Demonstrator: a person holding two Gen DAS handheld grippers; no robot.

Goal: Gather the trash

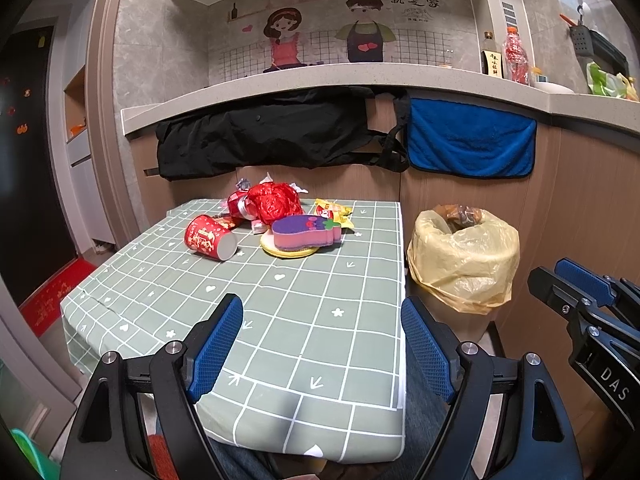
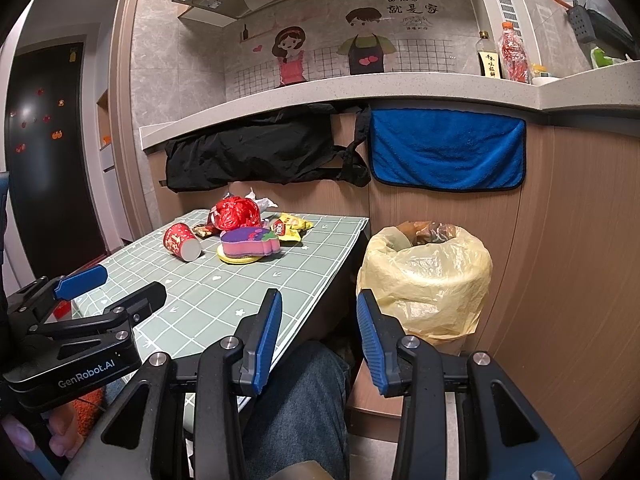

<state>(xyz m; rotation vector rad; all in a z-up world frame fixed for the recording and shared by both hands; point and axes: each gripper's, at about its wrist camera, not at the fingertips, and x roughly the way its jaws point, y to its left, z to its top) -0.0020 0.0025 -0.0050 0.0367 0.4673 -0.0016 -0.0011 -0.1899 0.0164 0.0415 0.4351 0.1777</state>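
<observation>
Left wrist view: left gripper (image 1: 322,344) spread wide and empty above the near table (image 1: 304,292) edge, right gripper (image 2: 319,338) likewise parted and empty off its right edge, with paper cup (image 1: 210,238), wrappers (image 1: 334,212) far across open cloth, and lined bin (image 1: 464,256) right.

Red paper cup (image 1: 210,237) on green white-gridded tablecloth (image 1: 280,304); yellow bin liner (image 1: 464,256); blue towel (image 1: 470,138).

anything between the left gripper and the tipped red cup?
Nothing. In the left wrist view, only bare checked tablecloth lies between the open left gripper and the red cup lying on its side.
</observation>
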